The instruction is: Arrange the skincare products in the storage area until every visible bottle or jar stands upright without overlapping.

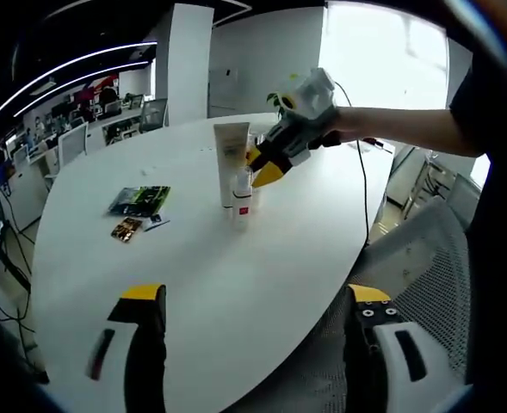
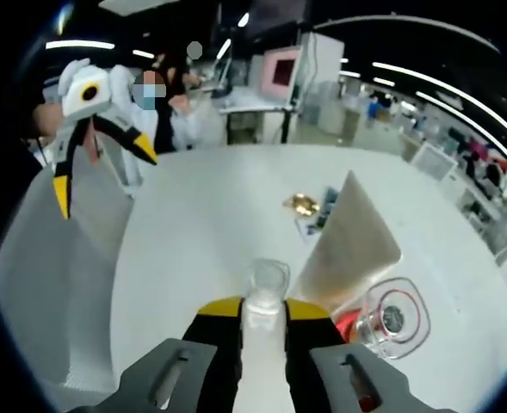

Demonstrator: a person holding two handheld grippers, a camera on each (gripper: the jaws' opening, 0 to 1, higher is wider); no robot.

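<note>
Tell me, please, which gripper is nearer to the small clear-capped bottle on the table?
Right. The right gripper has its fingers closed around the small clear-capped bottle, beside the tall tube. The left gripper hangs open, well back at the table's near edge.

An open-plan office: rows of desks (image 1: pixel 107 125), monitors (image 2: pixel 281 73), ceiling light strips (image 1: pixel 72 69).

From my left claw's camera, a big window (image 1: pixel 382 60) behind the table (image 1: pixel 236 284) blows out to pure white, and the person's arm (image 1: pixel 399 129) in front of it goes dim. Ceiling light strips (image 1: pixel 72 73) bend into curves near the edge. The tabletop is bright and even, with faint shadows. From my right claw's camera, the clear bottle (image 2: pixel 264 301) up close is soft and blurred, and the room behind looks dim.
</note>
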